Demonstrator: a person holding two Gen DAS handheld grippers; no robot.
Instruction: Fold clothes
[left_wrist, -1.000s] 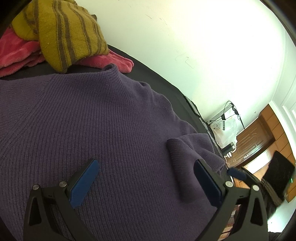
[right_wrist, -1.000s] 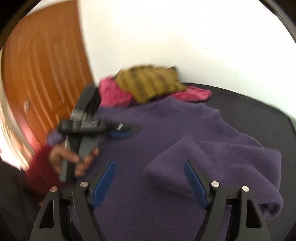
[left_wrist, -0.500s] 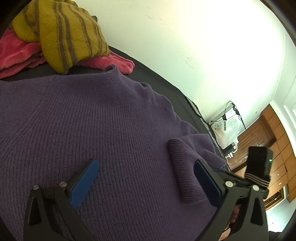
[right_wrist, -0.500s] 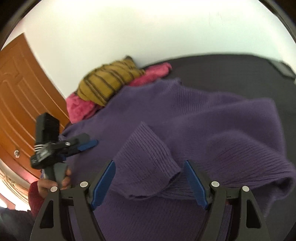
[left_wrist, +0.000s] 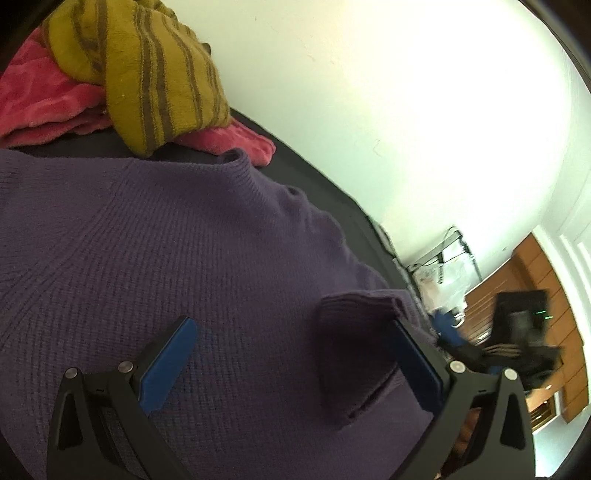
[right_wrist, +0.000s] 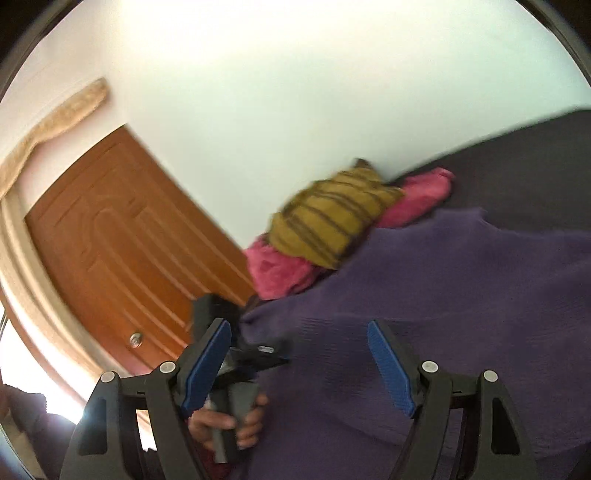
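Observation:
A purple knit sweater (left_wrist: 184, 258) lies spread on a dark bed; it also shows in the right wrist view (right_wrist: 461, 295). One sleeve (left_wrist: 351, 350) is folded over onto the body. My left gripper (left_wrist: 291, 354) is open and empty, low over the sweater, with the sleeve cuff by its right finger. My right gripper (right_wrist: 299, 365) is open and empty above the sweater's near edge. The left gripper and the hand that holds it (right_wrist: 229, 406) show in the right wrist view. The right gripper (left_wrist: 517, 343) shows blurred in the left wrist view.
A mustard striped garment (left_wrist: 147, 74) lies on a pink garment (left_wrist: 48, 103) at the bed's far end by the white wall. The dark bed cover (right_wrist: 535, 177) is bare beyond the sweater. A wooden door (right_wrist: 122, 240) stands to the left, wooden furniture (left_wrist: 546, 295) to the right.
My right gripper has swung left and tilted up, away from the folded sleeve; the view is blurred with motion. My left gripper has barely moved.

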